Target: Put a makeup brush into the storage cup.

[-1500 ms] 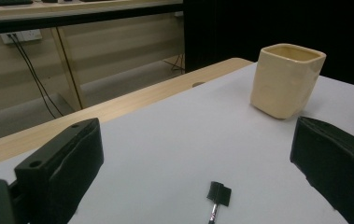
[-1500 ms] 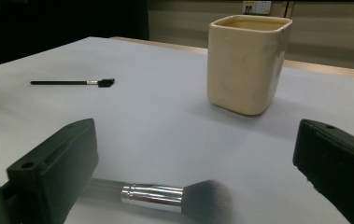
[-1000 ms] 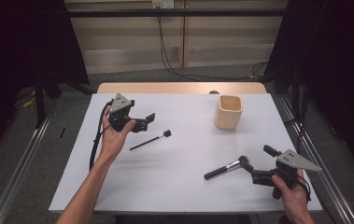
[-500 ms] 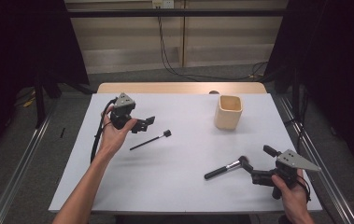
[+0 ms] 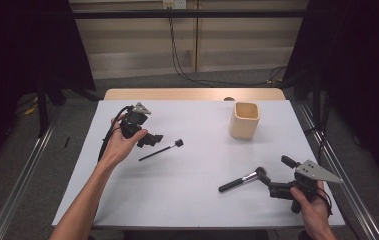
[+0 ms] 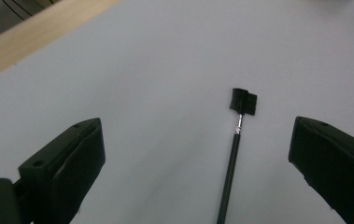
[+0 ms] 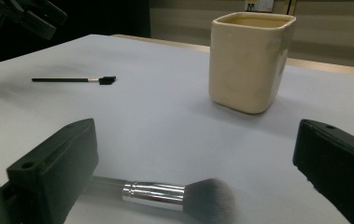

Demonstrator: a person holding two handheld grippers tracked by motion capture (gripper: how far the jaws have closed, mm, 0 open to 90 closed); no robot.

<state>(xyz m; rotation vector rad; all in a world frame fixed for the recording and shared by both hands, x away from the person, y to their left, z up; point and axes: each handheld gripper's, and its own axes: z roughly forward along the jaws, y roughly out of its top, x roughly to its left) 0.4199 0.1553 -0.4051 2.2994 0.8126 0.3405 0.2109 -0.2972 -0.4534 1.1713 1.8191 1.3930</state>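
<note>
A thin black brush (image 5: 159,151) lies left of centre on the white table (image 5: 197,200), its small head pointing right. My left gripper (image 5: 147,134) hovers just above and left of it, open; in the left gripper view the thin brush (image 6: 230,163) lies between the spread jaws, nearer the right one. A bigger makeup brush (image 5: 242,180) with a black handle, silver ferrule and dark bristles lies front right. My right gripper (image 5: 276,172) stands open at its bristle end. In the right gripper view that big brush (image 7: 165,191) lies low between the jaws.
A cream square cup (image 5: 244,120) stands upright at the back right, and also appears as the cup (image 7: 249,60) beyond the right jaws. A wooden strip (image 5: 192,94) edges the far side. Metal rails run along both sides of the table.
The left gripper has shifted slightly to the right, toward the thin brush. The right gripper and both brushes have stayed put.
</note>
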